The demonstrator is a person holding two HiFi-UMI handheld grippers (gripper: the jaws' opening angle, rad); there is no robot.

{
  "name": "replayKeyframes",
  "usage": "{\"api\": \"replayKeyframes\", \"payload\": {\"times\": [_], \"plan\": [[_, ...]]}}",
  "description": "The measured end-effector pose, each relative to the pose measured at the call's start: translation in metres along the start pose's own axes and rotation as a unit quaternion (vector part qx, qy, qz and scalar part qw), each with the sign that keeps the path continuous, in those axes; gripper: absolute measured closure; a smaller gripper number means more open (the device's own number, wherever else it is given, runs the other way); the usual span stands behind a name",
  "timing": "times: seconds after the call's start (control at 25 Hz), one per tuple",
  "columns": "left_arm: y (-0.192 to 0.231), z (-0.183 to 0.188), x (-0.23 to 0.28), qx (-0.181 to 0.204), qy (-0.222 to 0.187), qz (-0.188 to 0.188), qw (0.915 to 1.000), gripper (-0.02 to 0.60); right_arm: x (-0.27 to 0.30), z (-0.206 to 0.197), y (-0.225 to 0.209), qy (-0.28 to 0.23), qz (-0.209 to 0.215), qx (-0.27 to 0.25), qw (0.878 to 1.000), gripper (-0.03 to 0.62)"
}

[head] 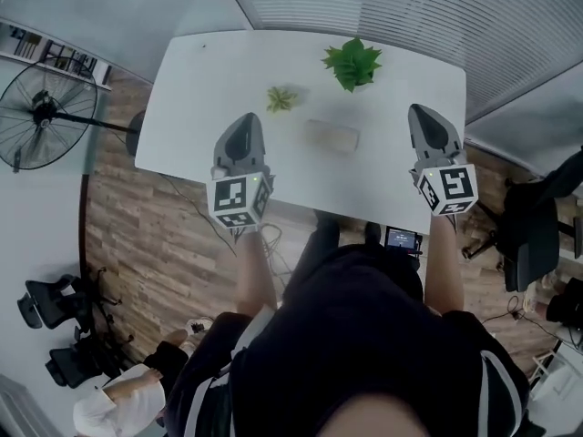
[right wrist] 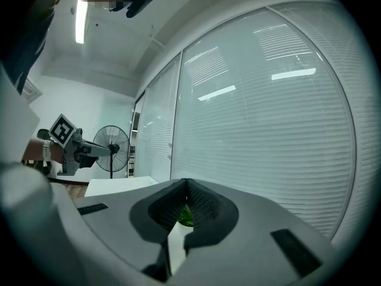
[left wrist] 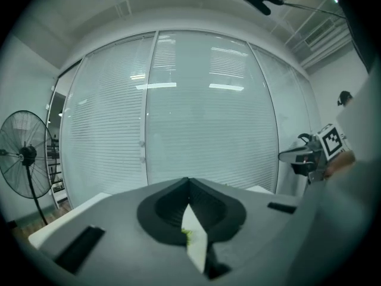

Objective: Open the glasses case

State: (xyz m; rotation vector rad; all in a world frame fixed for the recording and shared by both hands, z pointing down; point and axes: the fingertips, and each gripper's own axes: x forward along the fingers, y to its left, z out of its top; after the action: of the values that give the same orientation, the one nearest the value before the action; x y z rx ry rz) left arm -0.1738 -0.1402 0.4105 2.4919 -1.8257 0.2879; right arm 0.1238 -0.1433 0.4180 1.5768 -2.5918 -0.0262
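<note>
Left gripper (head: 243, 121) fingers closed, empty. Right gripper (head: 424, 115) fingers likewise closed, empty. Glasses case (head: 331, 136) lies on bench (head: 191, 107) between both fingers, untouched.

Head view looks steeply down on the table (head: 200, 89) — both gripper views face level, sharing the blinds (left wrist: 202, 112).

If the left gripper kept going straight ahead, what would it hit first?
Probably the small plant on the table, seen just past the left gripper's shut tips. Depth is unclear: it might pass over it to the blinds.
</note>
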Motion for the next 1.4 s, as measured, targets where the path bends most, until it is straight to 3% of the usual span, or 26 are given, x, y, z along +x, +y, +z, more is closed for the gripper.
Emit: {"api": "replayKeyframes", "payload": {"times": [0.16, 0.4, 0.76, 1.04, 1.12, 1.2, 1.24, 1.32, 1.4], "plan": [[0.032, 0.002, 0.038, -0.009, -0.008, -0.029, 0.9995, 0.581, 0.037, 0.001, 0.006, 0.015, -0.02, -0.016, 1.0, 0.579], [0.032, 0.003, 0.062, -0.013, -0.002, -0.06, 0.9981, 0.581, 0.064, 0.001, 0.005, 0.026, -0.026, -0.023, 0.999, 0.579], [0.021, 0.014, 0.069, -0.009, -0.002, -0.03, 0.9995, 0.581, 0.082, -0.001, -0.011, 0.01, 0.005, -0.023, 1.0, 0.579], [0.016, 0.013, 0.069, 0.0, 0.006, -0.029, 0.9996, 0.581, 0.084, -0.005, 0.001, 0.005, 0.029, -0.018, 0.999, 0.577], [0.014, 0.009, 0.067, -0.004, 0.009, -0.029, 0.9995, 0.581, 0.081, -0.01, 0.011, 0.015, 0.042, -0.039, 0.998, 0.573], [0.013, 0.007, 0.066, -0.006, 0.009, -0.03, 0.9995, 0.581, 0.082, -0.02, 0.025, 0.035, 0.059, -0.078, 0.995, 0.442], [0.012, 0.006, 0.065, -0.008, 0.009, -0.031, 0.9994, 0.581, 0.082, -0.027, 0.032, 0.05, 0.068, -0.108, 0.991, 0.43], [0.011, 0.003, 0.063, -0.011, 0.009, -0.032, 0.9994, 0.581, 0.083, -0.048, 0.044, 0.081, 0.081, -0.188, 0.975, 0.431], [0.012, -0.001, 0.06, -0.01, 0.012, -0.033, 0.9993, 0.581, 0.086, -0.068, 0.056, 0.11, 0.092, -0.272, 0.952, 0.429]]}}
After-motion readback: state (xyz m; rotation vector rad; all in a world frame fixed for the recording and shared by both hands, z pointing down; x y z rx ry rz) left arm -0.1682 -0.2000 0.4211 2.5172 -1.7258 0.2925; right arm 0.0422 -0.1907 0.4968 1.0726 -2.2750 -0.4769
